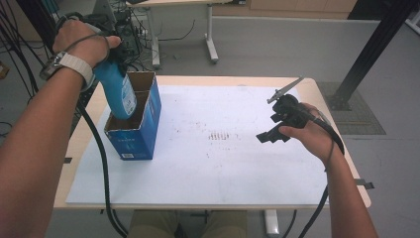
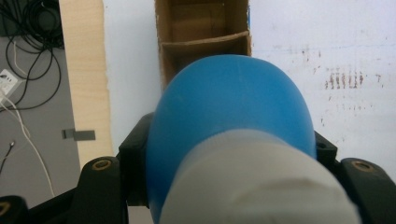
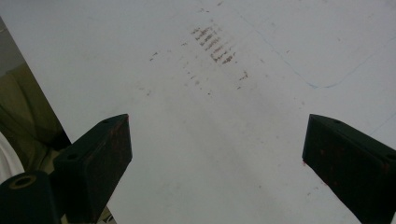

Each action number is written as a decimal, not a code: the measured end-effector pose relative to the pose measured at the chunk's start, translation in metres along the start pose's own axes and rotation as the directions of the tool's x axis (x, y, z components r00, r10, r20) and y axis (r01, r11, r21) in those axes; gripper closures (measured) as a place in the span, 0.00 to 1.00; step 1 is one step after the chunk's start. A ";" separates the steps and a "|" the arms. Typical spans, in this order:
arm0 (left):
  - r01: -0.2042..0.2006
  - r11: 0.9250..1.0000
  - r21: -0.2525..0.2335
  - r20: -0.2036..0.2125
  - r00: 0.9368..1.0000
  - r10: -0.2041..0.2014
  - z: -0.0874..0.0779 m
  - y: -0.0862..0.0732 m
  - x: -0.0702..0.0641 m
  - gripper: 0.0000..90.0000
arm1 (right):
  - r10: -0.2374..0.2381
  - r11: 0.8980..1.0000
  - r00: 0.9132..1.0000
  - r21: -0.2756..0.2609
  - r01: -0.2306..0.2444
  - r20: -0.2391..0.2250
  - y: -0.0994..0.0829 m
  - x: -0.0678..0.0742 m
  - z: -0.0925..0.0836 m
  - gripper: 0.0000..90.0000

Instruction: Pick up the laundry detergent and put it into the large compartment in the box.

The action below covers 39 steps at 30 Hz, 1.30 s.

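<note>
My left gripper is shut on a blue bottle near its white cap and holds it upright. The bottle's lower end sits inside the near compartment of a blue cardboard box at the table's left. In the left gripper view the bottle hides much of the box, whose brown divider shows beyond it. My right gripper hovers open over the right part of the white sheet. Its jaws stand wide apart with nothing between them.
Brown smudge marks lie mid-sheet. The wooden table edge runs close to the right hand. Cables lie on the floor left of the table. Another desk's legs and a black post stand beyond.
</note>
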<state>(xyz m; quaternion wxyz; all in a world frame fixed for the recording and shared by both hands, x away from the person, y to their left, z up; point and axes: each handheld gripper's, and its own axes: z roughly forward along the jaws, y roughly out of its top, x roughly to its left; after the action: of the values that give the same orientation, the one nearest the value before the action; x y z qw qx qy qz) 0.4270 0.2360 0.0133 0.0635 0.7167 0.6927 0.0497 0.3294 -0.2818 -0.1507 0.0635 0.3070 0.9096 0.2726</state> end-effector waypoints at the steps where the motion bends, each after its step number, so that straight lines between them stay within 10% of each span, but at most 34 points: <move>1: 0.000 1.000 0.000 0.000 1.000 0.000 0.000 0.000 0.000 0.42 | 0.000 1.000 1.000 0.000 0.000 0.000 0.000 0.000 0.000 0.09; 39: -0.004 0.999 0.038 0.004 1.000 0.004 0.055 0.008 0.003 0.42 | 0.014 1.000 1.000 0.011 -0.014 -0.013 -0.002 -0.004 0.009 0.09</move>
<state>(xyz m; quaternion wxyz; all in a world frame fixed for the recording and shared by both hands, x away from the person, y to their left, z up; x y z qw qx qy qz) 0.4441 0.2373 -0.0396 0.0511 0.7193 0.6919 0.0350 0.3342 -0.2816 -0.1596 0.0539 0.3118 0.9093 0.2701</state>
